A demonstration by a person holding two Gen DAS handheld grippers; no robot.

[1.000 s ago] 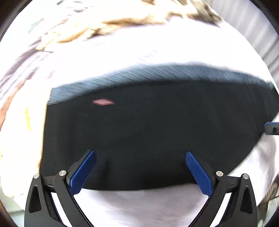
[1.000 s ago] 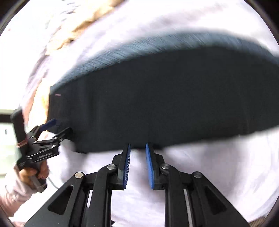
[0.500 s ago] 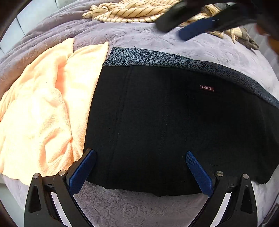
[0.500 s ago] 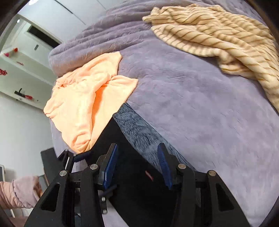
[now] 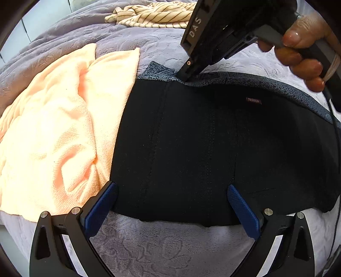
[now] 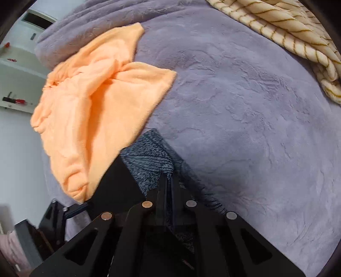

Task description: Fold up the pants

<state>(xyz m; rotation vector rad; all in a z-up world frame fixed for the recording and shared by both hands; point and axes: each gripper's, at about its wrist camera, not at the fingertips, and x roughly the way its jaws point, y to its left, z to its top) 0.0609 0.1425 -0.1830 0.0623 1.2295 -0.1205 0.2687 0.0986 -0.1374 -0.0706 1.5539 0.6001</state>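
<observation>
Black pants (image 5: 202,149) lie flat across a lilac blanket (image 5: 149,251) on a bed. Their speckled grey waistband (image 5: 266,82) runs along the far edge, and a small reddish label reading "FASHION" (image 5: 253,100) sits just below it.

The right gripper (image 5: 186,76) comes down steeply from the upper right onto the waistband near its left end. A hand (image 5: 302,55) wraps around its black handle. Seen from the right wrist, its jaws are closed tight on a pinched-up fold of the grey waistband (image 6: 167,168), and the fabric bunches at the tips.

The left gripper (image 5: 171,204) hangs over the near edge of the pants. Its blue-padded fingers (image 5: 243,211) are spread wide apart, with the black cloth showing between them and nothing gripped. From the right wrist it appears only as a dark shape at the lower left (image 6: 70,211).

An orange towel (image 5: 59,127) lies crumpled on the blanket, touching the left side of the pants. A cream cloth with brown stripes (image 5: 153,15) lies well apart at the far side of the bed.
</observation>
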